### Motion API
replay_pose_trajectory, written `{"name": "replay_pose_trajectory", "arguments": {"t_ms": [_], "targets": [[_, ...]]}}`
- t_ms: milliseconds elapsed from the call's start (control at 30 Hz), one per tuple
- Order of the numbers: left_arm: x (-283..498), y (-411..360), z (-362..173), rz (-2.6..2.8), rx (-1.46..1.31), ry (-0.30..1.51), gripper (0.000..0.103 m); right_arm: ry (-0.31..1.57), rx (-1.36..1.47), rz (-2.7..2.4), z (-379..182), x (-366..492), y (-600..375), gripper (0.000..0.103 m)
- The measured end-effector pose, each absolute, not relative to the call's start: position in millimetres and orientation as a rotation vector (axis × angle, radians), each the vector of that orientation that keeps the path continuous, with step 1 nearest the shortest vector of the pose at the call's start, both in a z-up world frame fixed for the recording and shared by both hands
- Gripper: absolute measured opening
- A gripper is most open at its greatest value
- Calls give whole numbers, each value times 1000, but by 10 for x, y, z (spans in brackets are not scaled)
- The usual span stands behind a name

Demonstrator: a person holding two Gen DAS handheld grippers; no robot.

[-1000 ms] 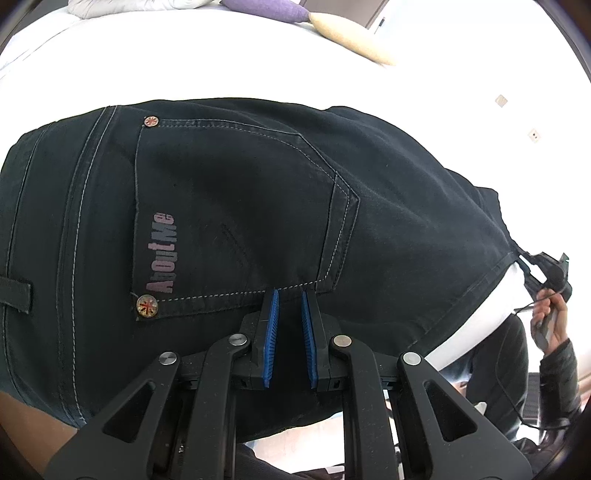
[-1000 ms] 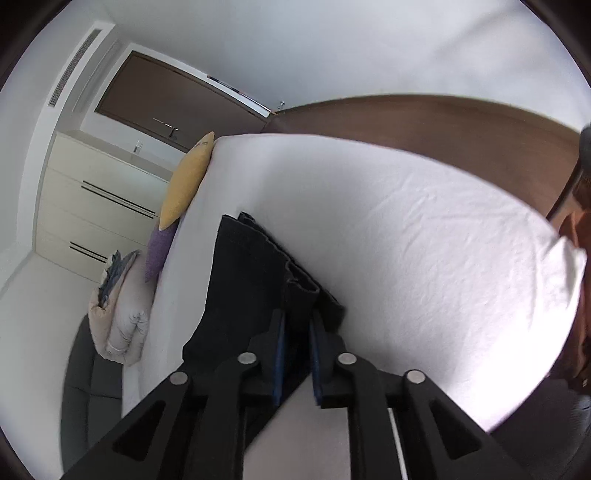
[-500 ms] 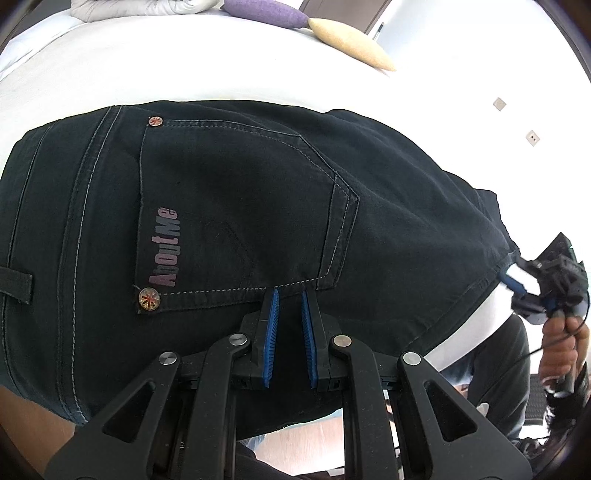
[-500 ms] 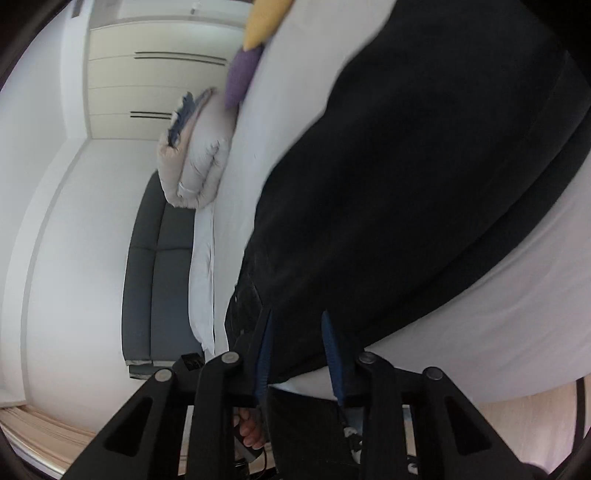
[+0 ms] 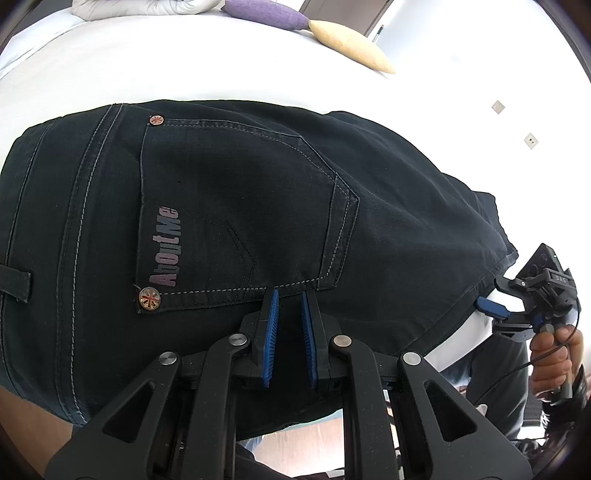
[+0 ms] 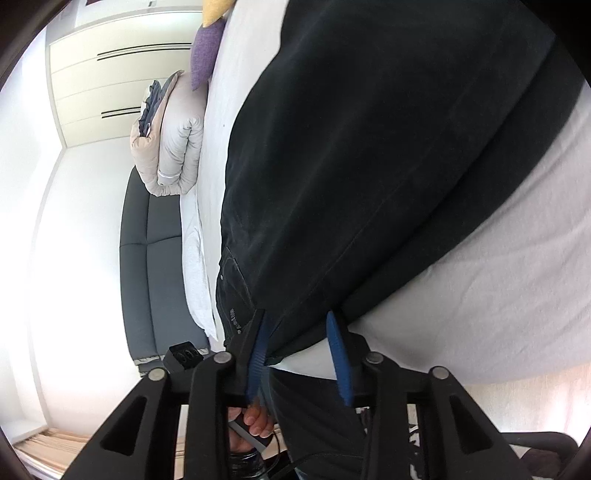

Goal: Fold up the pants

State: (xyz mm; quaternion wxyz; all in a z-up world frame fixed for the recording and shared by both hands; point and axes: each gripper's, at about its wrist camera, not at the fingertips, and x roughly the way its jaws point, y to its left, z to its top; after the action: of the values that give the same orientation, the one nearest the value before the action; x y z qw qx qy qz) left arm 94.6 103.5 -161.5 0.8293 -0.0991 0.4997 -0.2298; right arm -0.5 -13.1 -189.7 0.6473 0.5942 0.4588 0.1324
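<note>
Black jeans [image 5: 240, 192] lie flat on the white bed [image 5: 184, 66], back pocket with the "AboutMe" label facing up. My left gripper [image 5: 289, 295] sits just below that pocket's seam, its blue pads nearly together with dark cloth between them. My right gripper [image 6: 297, 321] is at the jeans' [image 6: 369, 166] near edge where it hangs off the mattress. Its jaws are opening, and the fabric edge sits between the pads without being pressed. In the left wrist view the right gripper [image 5: 495, 295] reaches toward the jeans' right-hand edge, held by a hand [image 5: 554, 354].
A purple cushion [image 5: 266, 14] and a yellow cushion [image 5: 351, 51] lie at the bed's far side. A rolled pale duvet [image 6: 173, 136] rests on the mattress corner above a dark sofa [image 6: 147, 258]. Cream wardrobe doors [image 6: 110, 74] stand behind. The person's legs are close under the bed edge.
The right gripper swung from looking across the bed to pointing at the jeans' near edge, and its pads now stand wider apart around the fabric. The left gripper has stayed put.
</note>
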Motion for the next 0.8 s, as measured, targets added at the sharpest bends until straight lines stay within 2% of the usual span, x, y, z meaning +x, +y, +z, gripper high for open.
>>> {"name": "replay_pose_trajectory", "arguments": {"t_ms": [300,333,433,800], "targets": [[955,965,-1616,-474,-197,1063,13,1040,1363,325,-2018,179,0,37],[952,956,-1616,-473,-192,1063,13,1042,1348,335,-2008,220,30,32],[943,911,-1609,-474,-172,1064,13,1062,1297,339,-2020,273,87,5],[892,826,-1587,-486,-70,1074,12,1032,1249,349,-2041,94,115,1]]}}
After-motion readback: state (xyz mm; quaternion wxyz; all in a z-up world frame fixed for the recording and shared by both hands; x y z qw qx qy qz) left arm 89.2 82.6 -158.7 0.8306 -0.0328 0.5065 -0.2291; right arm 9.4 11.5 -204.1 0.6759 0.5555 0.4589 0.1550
